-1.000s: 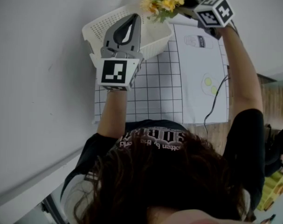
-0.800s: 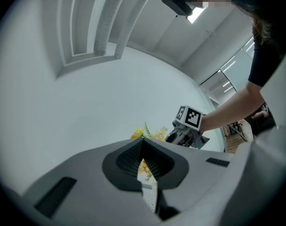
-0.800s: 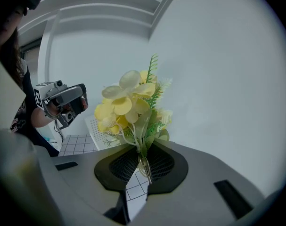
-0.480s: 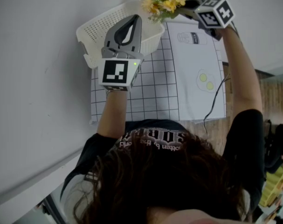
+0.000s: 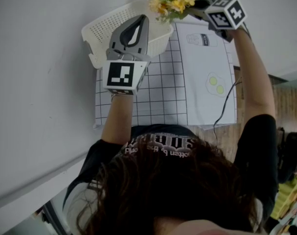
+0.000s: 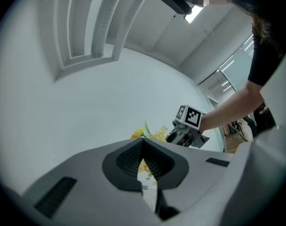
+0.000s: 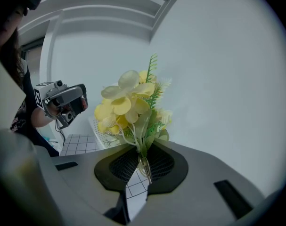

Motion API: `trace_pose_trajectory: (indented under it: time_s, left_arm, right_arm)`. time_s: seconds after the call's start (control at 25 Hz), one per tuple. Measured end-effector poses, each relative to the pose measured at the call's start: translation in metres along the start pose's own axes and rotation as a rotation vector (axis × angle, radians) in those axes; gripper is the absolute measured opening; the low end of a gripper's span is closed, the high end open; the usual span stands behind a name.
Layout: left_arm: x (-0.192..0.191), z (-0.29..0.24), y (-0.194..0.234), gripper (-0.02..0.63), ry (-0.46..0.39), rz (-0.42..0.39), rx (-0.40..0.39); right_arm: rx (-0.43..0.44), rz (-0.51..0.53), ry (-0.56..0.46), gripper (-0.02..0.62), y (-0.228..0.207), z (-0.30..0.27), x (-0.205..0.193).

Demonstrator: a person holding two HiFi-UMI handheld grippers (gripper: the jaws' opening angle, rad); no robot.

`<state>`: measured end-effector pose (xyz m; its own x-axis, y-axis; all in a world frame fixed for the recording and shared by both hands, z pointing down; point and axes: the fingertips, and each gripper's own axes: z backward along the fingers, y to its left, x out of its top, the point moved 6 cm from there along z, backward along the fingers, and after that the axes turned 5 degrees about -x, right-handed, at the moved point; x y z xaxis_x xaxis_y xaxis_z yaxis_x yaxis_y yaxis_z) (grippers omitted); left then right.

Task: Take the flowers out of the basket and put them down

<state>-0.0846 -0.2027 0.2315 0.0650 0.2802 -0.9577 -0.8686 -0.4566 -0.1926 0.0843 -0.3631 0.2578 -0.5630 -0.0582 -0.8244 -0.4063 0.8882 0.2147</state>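
Right hand-held gripper is nearly closed, clamping the flowers by the stems, held up beside the basket rim. Left hand-held gripper has jaw tips together, nothing held, over the basket by the grid mat.

Light is soft and even, a ceiling lamp glares at the top of the left gripper view, and both gripper views warp and darken at their edges
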Motion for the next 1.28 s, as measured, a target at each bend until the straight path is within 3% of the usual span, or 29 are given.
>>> trace_pose_trajectory:
  time_s: [0.44, 0.72, 1.28]
  left_arm:
    - [-0.001, 0.003, 0.003, 0.002, -0.004, 0.003, 0.02]
    - [-0.003, -0.002, -0.007, 0.002, 0.004, 0.018, -0.009]
    - [-0.015, -0.015, -0.046, 0.002, 0.008, 0.034, -0.092]
  right_arm:
    - [-0.002, -0.003, 0.0, 0.061, 0.002, 0.003, -0.001]
    - [-0.028, -0.02, 0.008, 0.061, -0.003, 0.015, -0.013]
    - [-0.099, -0.127, 0.035, 0.061, -0.009, 0.05, -0.078]
